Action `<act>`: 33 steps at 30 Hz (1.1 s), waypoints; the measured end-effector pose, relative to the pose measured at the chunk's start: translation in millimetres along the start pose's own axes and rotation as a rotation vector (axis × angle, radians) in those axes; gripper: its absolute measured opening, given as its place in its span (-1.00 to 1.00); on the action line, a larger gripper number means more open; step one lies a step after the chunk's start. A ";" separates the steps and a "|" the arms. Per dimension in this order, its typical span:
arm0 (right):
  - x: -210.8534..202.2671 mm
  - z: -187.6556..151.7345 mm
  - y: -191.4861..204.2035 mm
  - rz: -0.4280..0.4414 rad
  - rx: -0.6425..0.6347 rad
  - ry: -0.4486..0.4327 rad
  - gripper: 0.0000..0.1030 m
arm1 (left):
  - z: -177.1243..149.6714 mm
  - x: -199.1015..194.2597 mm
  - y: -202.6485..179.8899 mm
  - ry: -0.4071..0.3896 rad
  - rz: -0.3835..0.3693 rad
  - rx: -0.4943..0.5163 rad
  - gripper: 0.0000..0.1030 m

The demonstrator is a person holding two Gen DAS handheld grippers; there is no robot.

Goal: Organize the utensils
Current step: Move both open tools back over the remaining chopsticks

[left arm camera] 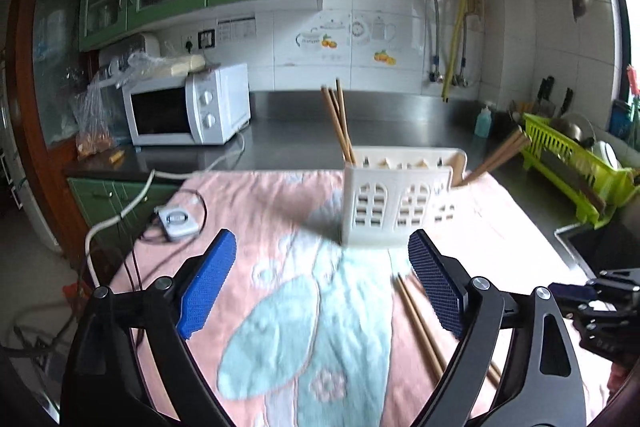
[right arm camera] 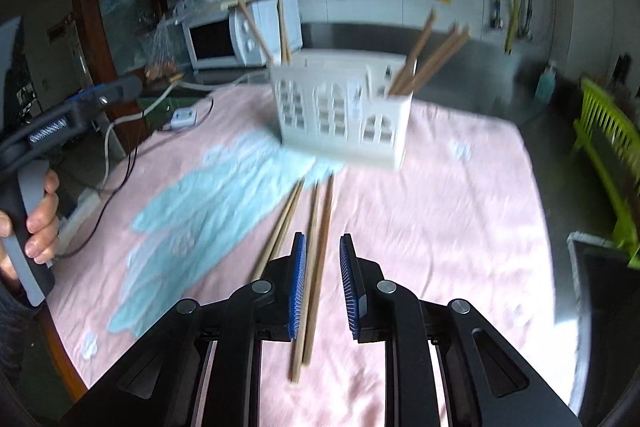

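Your right gripper (right arm camera: 323, 283), jaws narrowly parted and empty, straddles light, stiff, slippery chopsticks (right arm camera: 316, 247): pinch mid-shaft; left gripper (left arm camera: 322, 285) gapes empty.

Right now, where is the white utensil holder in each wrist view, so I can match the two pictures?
Left wrist view: the holder stands right of centre on the pink cloth, just beyond the open left gripper.
Right wrist view: the holder sits above centre, past the loose chopsticks.
Shared landmark: the white microwave, back left of the holder in both.
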State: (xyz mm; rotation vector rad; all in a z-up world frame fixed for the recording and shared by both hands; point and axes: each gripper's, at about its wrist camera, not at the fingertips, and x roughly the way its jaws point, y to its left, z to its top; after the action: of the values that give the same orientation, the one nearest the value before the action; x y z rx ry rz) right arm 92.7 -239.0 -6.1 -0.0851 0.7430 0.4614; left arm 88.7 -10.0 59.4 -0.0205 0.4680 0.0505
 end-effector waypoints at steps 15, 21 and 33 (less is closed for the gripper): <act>59.0 -41.0 -2.5 0.038 0.040 0.135 -0.82 | -60.3 5.1 11.8 0.112 0.016 -0.063 0.77; 72.7 -43.2 -4.9 0.041 0.054 0.158 -0.87 | -77.7 8.7 6.1 0.150 0.010 -0.043 0.77; 84.3 -40.8 -4.0 0.025 0.043 0.177 -0.87 | -103.6 20.8 -13.3 0.227 -0.025 -0.020 0.77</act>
State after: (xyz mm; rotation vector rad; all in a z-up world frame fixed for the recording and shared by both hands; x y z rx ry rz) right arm 122.7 -220.5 -92.9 -0.0775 0.9280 0.4655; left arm 61.3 -25.7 -42.2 -0.0519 0.6939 0.0279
